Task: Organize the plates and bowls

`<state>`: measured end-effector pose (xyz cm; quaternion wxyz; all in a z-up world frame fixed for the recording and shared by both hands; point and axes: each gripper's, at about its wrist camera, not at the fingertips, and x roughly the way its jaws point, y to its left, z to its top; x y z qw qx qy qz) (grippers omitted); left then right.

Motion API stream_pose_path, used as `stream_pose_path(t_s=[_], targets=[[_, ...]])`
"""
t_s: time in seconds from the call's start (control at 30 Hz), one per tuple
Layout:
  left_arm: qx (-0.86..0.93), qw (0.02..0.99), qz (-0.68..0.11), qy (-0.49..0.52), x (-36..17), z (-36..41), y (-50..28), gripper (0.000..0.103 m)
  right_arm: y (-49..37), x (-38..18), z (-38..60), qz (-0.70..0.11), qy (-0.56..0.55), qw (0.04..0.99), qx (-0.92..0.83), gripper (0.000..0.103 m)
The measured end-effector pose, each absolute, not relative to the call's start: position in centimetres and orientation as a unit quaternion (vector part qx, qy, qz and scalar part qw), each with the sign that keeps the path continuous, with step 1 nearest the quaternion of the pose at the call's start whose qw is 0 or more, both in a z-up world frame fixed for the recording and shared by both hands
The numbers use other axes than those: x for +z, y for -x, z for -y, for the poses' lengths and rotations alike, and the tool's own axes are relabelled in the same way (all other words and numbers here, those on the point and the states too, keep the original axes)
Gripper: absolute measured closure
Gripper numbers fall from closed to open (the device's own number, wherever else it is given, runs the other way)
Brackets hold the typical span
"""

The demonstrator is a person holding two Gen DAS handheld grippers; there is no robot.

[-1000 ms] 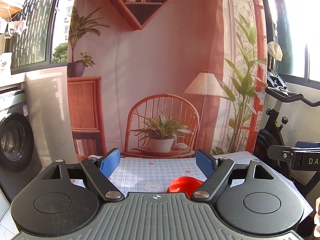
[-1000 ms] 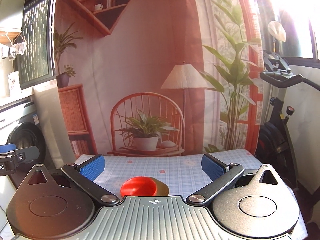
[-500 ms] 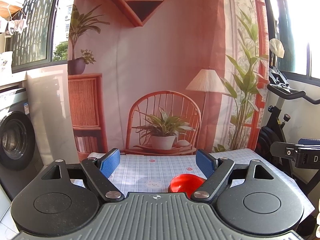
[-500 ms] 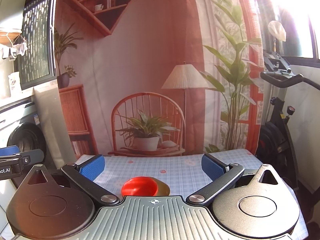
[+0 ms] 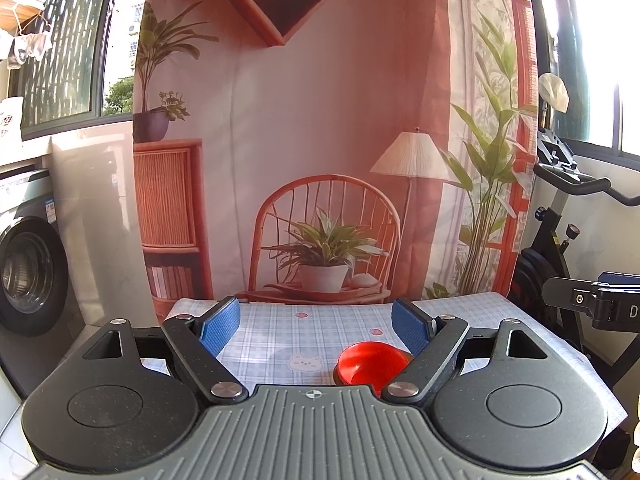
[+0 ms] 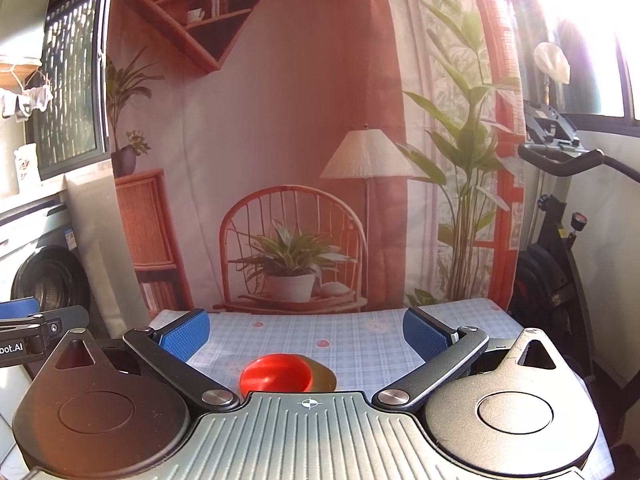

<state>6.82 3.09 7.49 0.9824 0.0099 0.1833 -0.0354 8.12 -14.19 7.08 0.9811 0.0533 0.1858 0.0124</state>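
Observation:
A red bowl (image 5: pixel 370 363) sits on the blue checked tablecloth (image 5: pixel 304 332), just inside the right finger of my left gripper (image 5: pixel 316 326). That gripper is open and empty, held above the table's near side. In the right wrist view the red bowl (image 6: pixel 276 372) rests on something brownish (image 6: pixel 323 374), partly hidden by the gripper body. My right gripper (image 6: pixel 306 334) is open and empty, with the bowl low and slightly left between its fingers.
A printed backdrop (image 5: pixel 320 140) hangs behind the table's far edge. A washing machine (image 5: pixel 28 272) stands at the left, an exercise bike (image 5: pixel 560 220) at the right. My right gripper shows at the left wrist view's right edge (image 5: pixel 600 304).
The left wrist view has tilted down and drawn slightly nearer, showing more of the bowl's inside. The right gripper has barely moved. Both stay open.

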Motion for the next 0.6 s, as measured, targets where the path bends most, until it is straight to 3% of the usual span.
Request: stream_pose_path(t_s=[0.6], targets=[[-0.041, 0.982, -0.183, -0.018, 7.26, -2.86, -6.84, 0.018, -8.47, 7.08, 14.15, -0.189, -0.054, 0.980, 0.012, 0.000]])
